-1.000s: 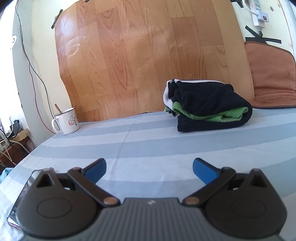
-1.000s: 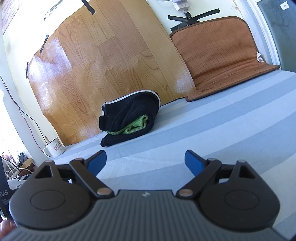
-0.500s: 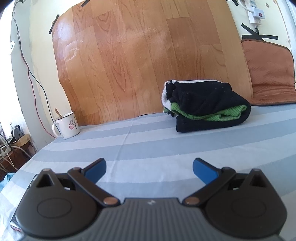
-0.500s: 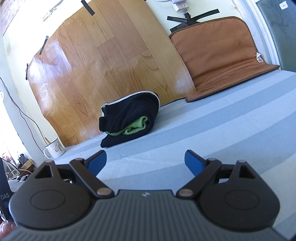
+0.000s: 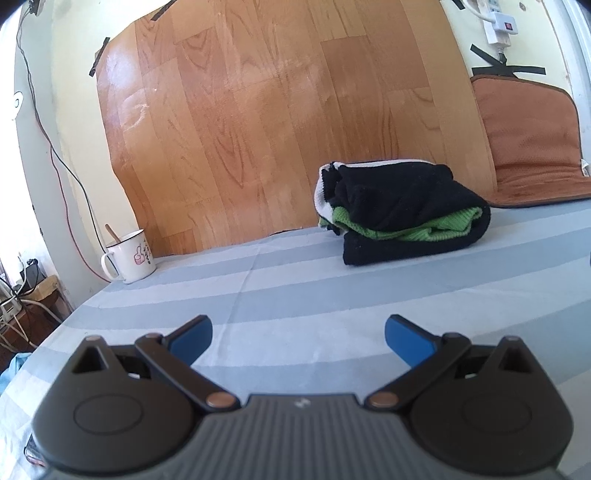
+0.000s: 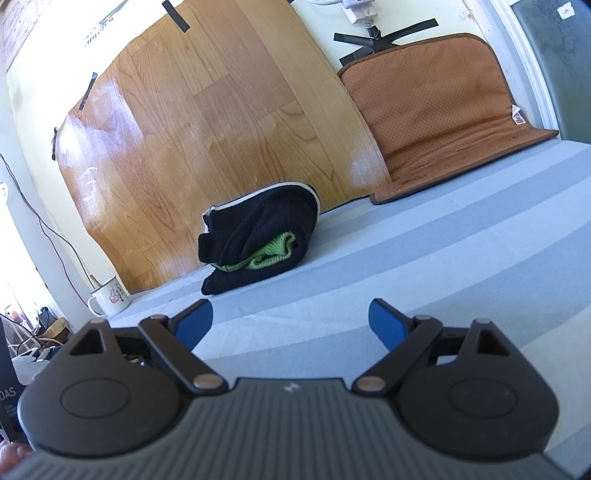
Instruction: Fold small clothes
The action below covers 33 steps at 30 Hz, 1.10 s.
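The left gripper (image 5: 297,338) and right gripper (image 6: 290,321) hang low in their frames, jaws spread, gripping nothing. The folded black garment (image 5: 402,212) (green knit showing inside) lies mid-frame on the striped sheet (image 5: 295,295), well apart from both.

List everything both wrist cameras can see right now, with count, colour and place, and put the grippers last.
Folded clothes bundle: one, black with green and a white edge, on the cloth by the back wall.
Striped cloth: one, blue and grey, covering the work surface.
Mug: one, white with a pink thumbs-up, at the far left edge, a stick standing in it.
Wood-pattern sheet: one, orange-brown, taped to the wall behind the bundle.
Brown mat: one, leaning against the wall at right, its foot on the cloth.
Power strip: one, white, on the wall at upper right.
Left gripper: black, blue pads, open, empty.
Right gripper: black, blue pads, open, empty.
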### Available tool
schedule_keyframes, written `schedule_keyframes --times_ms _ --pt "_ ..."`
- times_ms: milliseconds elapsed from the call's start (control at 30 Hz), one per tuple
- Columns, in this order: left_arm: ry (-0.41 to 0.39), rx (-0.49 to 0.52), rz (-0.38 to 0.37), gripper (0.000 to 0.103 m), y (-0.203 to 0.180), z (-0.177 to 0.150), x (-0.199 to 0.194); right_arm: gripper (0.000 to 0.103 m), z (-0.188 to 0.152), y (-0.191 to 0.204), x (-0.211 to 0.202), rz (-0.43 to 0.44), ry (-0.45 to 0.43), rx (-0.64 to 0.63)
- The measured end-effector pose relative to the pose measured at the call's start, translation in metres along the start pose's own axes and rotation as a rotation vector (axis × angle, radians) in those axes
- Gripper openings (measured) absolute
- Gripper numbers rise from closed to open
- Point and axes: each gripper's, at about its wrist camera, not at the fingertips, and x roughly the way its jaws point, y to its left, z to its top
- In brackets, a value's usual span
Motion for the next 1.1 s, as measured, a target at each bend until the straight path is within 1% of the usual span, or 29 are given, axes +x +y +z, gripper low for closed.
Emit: schedule_keyframes --times_ms 133,267,367,600,767,1100 --pt "-0.007 0.02 0.007 0.103 -0.003 0.002 -0.003 0.093 0.0 0.0 0.0 -0.001 -0.001 0.0" --pt "-0.01 0.021 0.007 0.103 -0.004 0.004 -0.005 0.093 0.001 0.0 -0.001 0.001 -0.002 0.0" --pt "-0.011 0.015 0.024 0.103 -0.003 0.005 -0.006 0.093 0.0 0.0 -0.001 0.0 -0.002 0.001" --pt "-0.003 0.009 0.002 0.103 -0.001 0.008 -0.009 0.093 0.001 0.001 -0.001 0.002 -0.004 0.003" --pt "-0.001 0.004 -0.032 0.103 0.0 0.008 -0.012 0.093 0.001 0.0 -0.001 0.003 -0.003 0.003" --pt "0.013 0.006 -0.052 0.103 -0.002 0.011 -0.015 0.093 0.001 0.001 0.0 0.003 -0.004 0.003"
